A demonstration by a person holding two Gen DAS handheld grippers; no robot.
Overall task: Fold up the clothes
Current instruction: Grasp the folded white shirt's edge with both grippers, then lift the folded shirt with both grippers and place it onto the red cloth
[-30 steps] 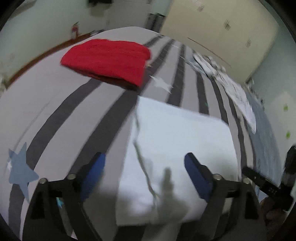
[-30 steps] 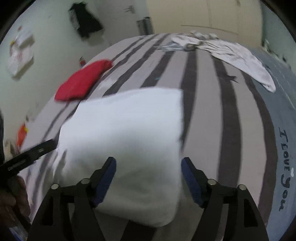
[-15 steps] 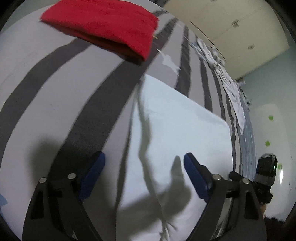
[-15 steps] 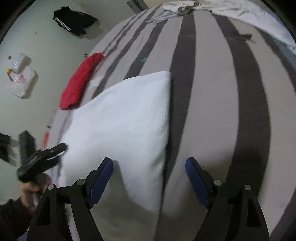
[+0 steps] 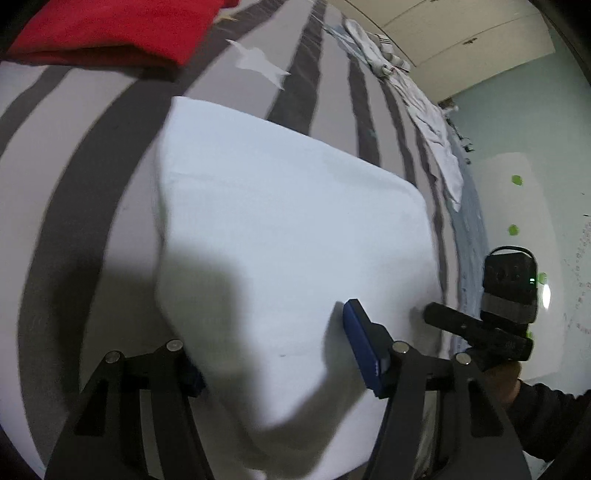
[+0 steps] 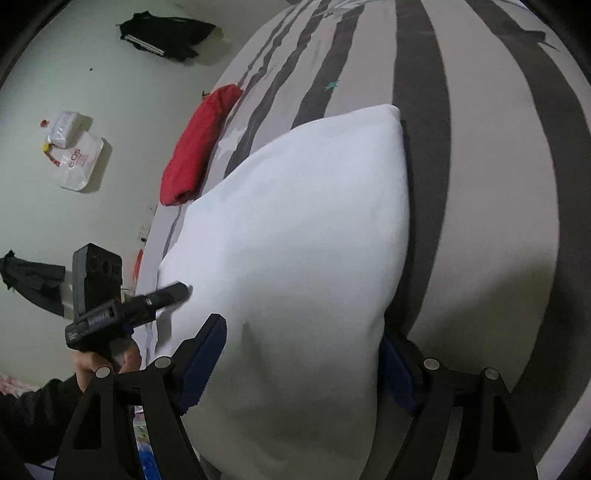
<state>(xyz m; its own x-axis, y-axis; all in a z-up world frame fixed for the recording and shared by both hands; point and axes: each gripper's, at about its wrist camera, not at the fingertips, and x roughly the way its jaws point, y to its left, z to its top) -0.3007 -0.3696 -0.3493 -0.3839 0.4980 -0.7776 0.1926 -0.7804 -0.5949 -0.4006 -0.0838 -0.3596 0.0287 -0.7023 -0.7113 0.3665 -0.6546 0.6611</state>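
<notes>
The white garment (image 5: 288, 236) is lying folded on the striped bed (image 5: 88, 192), directly ahead of and under both grippers, its near edge hanging toward the person. Seen from the left wrist, its long axis appears to be running across the view, from the left gripper's side to the right gripper's side, so each gripper is sitting at 1 near corner and neither is clearly nearer than the other.

The left gripper (image 5: 273, 365) is pointing steeply down at the near left corner. Its jaws are closing with the cloth between them: the cloth is bulging up over the left pad, hiding it, while the right pad (image 5: 360, 343) is lying on top of the fabric. Whether the pads are already pressing the cloth cannot be told.

The right gripper (image 6: 303, 363) is also tilting down, straddling the near right corner. Its jaws are standing wide, with the garment's edge filling the gap; the left pad (image 6: 207, 350) is resting against the cloth and the right pad is tucked under the fold's overhang. A firm pinch is not evident.

The red garment (image 5: 110, 33) is lying folded well apart at the far left, and another pale garment (image 5: 432, 122) is lying crumpled along the far right edge.

The coming move probably turns on both corners being caught together, so the near edge travels away evenly.
</notes>
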